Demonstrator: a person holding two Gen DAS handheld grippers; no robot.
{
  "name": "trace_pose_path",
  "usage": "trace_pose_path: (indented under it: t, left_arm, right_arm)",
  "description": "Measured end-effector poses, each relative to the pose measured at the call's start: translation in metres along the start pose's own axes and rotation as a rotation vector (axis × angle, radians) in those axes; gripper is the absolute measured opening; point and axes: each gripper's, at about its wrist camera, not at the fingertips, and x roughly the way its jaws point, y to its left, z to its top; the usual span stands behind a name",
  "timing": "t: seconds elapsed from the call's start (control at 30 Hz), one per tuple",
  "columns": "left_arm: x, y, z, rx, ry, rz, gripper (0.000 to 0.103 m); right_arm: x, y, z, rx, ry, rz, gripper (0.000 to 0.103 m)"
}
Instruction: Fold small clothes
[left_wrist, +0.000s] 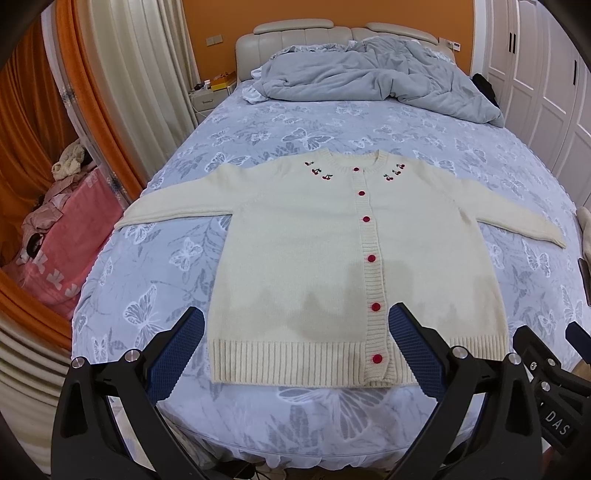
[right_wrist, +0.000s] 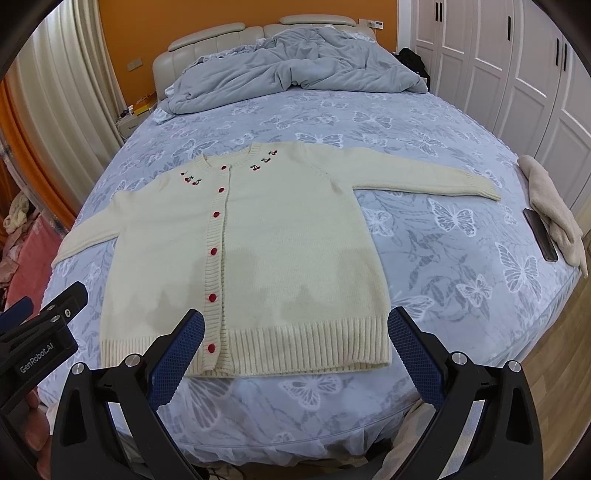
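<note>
Both tongs, left gripper (left_wrist: 295, 325) and right gripper (right_wrist: 295, 325), spread wide, holding nothing. Cream cardigan (left_wrist: 332, 258) lies flat on my bed (left_wrist: 258, 122); soft floppy knit, so I'd pinch sleeve cuffs.

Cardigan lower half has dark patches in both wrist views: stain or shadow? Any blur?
Left wrist: patches on the cardigan look like shadows, their outline echoing the fingers. Right wrist: same patches, cardigan sharp; fisheye bows the bed.
</note>
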Motion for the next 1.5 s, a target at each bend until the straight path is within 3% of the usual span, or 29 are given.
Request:
trace_pose_path:
  t: [1.5]
  left_arm:
    - [0.0037, 0.0004, 0.0009, 0.003, 0.008, -0.003, 0.097]
  right_arm:
    - [0.0026, 0.0081, 0.0022, 0.001, 0.0, 0.005, 0.098]
